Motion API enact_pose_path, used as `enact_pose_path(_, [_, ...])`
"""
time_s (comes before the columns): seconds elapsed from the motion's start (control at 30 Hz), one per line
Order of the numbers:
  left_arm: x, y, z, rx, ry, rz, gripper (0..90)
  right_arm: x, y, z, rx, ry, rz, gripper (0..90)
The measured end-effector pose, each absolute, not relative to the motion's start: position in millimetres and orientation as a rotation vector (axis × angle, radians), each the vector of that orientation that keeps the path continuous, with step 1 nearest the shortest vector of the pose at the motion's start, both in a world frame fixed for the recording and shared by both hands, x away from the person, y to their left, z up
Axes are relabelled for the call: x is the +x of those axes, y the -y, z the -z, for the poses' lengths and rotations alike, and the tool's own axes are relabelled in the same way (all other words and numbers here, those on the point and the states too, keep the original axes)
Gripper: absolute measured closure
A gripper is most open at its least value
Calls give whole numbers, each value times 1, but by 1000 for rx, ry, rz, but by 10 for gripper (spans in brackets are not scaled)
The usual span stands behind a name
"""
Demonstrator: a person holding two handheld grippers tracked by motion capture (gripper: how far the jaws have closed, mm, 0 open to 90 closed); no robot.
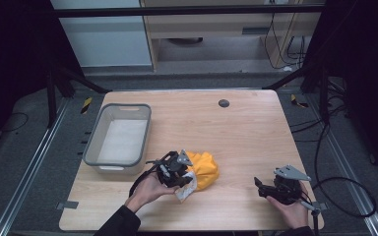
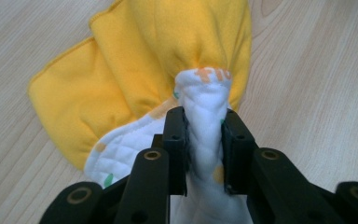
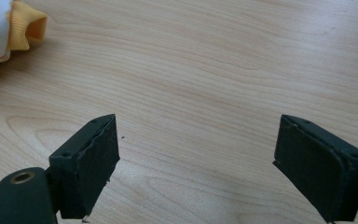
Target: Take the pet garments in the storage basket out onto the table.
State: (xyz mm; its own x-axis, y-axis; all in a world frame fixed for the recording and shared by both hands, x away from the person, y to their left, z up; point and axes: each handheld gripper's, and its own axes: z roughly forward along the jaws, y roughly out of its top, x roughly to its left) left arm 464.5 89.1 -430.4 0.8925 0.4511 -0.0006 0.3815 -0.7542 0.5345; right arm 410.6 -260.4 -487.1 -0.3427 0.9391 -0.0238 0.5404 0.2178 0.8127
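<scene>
Left hand-held gripper pinching cloth edge

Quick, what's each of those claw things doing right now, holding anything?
Left gripper: shut on a white quilted fold of the yellow cloth.
Right gripper: open, holding nothing, above bare table.

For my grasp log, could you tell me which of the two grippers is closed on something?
The left gripper, pinching the yellow-and-white cloth; the right gripper stands open over bare table.
</scene>
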Motion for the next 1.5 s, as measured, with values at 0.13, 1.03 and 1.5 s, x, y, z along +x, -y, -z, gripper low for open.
enact_pose_path(0.13, [463, -89, 431, 2522, -601, -186, 704, 411, 259, 488, 1345, -1978, -976, 136])
enact_pose_path(1.03, [446, -112, 417, 2368, -662, -255, 360, 410, 260, 491, 1344, -1978, -973, 119])
enact_pose_path(1.5, [434, -138, 415, 2198, -737, -332, 232, 409, 261, 491, 1342, -1976, -970, 111])
